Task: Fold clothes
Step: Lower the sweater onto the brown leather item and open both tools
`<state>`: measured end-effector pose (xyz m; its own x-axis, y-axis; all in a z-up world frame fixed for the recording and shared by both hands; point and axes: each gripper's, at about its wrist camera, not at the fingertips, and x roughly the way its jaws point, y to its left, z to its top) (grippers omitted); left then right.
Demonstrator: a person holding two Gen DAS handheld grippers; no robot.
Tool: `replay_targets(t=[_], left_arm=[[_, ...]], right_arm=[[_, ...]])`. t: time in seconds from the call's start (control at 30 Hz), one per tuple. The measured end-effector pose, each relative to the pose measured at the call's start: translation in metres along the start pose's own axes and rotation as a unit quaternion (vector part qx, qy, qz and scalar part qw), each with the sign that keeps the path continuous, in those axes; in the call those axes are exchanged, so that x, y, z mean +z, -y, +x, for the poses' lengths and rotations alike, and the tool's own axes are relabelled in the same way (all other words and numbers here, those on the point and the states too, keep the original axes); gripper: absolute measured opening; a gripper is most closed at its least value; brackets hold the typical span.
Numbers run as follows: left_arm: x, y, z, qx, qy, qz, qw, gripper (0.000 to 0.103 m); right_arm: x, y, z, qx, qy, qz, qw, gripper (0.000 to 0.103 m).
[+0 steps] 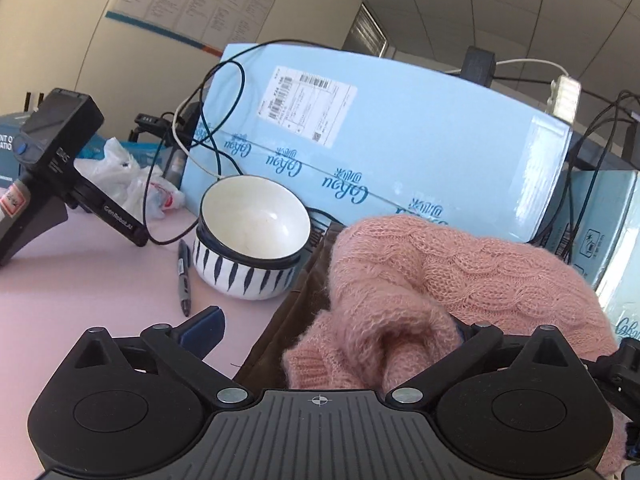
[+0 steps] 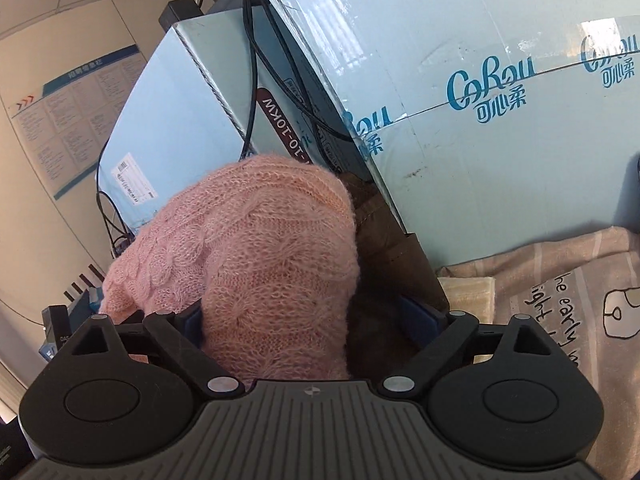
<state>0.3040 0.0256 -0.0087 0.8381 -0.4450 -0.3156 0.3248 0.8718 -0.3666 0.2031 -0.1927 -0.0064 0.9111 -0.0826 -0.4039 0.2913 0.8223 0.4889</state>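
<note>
The pink knitted sweater (image 1: pixel 460 276) lay bunched over a brown garment (image 1: pixel 296 316) at the foot of the big light-blue carton (image 1: pixel 400 140). My left gripper (image 1: pixel 332 344) stood wide, its left finger (image 1: pixel 202 330) out over the pink tabletop (image 1: pixel 80 300), a sweater fold between the fingers. My right gripper (image 2: pixel 312 316) was also spread wide around the sweater (image 2: pixel 256 264), not pinching it. Left of the clothes sat a white bowl with dark leaf marks (image 1: pixel 252 240), nothing inside it that I could see, nested in a second bowl. A marker pen (image 1: pixel 184 276) lay beside it. A striped printed cloth (image 2: pixel 560 304) lay to the right.
</note>
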Motion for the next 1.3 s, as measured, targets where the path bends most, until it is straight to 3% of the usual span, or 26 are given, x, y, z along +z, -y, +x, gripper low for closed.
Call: replay_targets(t=[0.07, 0.2, 0.4, 0.47, 0.63, 0.77, 0.83, 1.03, 1.3], left_arm=[[-0.003, -0.006, 0.001, -0.01, -0.001, -0.016, 0.9998, 0.103], [-0.012, -0.005, -0.01, -0.011, 0.032, 0.003, 0.9994, 0.103], [-0.012, -0.013, -0.024, -0.031, 0.055, -0.011, 0.9979, 0.103], [-0.009, -0.012, -0.035, -0.015, 0.072, -0.006, 0.9973, 0.103], [-0.016, 0.009, -0.077, 0.061, 0.18, 0.051, 0.9804, 0.103], [-0.022, 0.035, -0.106, 0.06, 0.225, 0.094, 0.968, 0.103], [-0.027, 0.049, -0.118, 0.044, 0.226, 0.103, 0.9677, 0.103], [-0.043, 0.087, -0.145, -0.026, 0.182, 0.103, 0.9775, 0.103], [-0.078, 0.145, -0.185, -0.068, 0.126, 0.127, 0.9815, 0.103]], right_arm=[[-0.001, 0.001, 0.002, -0.001, -0.001, -0.006, 1.0, 0.094], [-0.005, -0.001, 0.0, 0.0, 0.008, -0.026, 1.0, 0.096], [-0.023, -0.013, -0.02, -0.014, 0.07, -0.07, 0.995, 0.103], [-0.025, -0.014, -0.03, -0.002, 0.081, -0.075, 0.994, 0.103], [-0.019, -0.005, -0.066, 0.03, 0.1, -0.059, 0.993, 0.103], [-0.016, 0.007, -0.092, 0.024, 0.114, -0.037, 0.992, 0.103], [-0.016, 0.013, -0.105, 0.025, 0.117, -0.036, 0.992, 0.103], [-0.02, 0.041, -0.147, 0.012, 0.124, -0.026, 0.992, 0.103], [-0.032, 0.091, -0.201, -0.033, 0.126, -0.033, 0.991, 0.103]])
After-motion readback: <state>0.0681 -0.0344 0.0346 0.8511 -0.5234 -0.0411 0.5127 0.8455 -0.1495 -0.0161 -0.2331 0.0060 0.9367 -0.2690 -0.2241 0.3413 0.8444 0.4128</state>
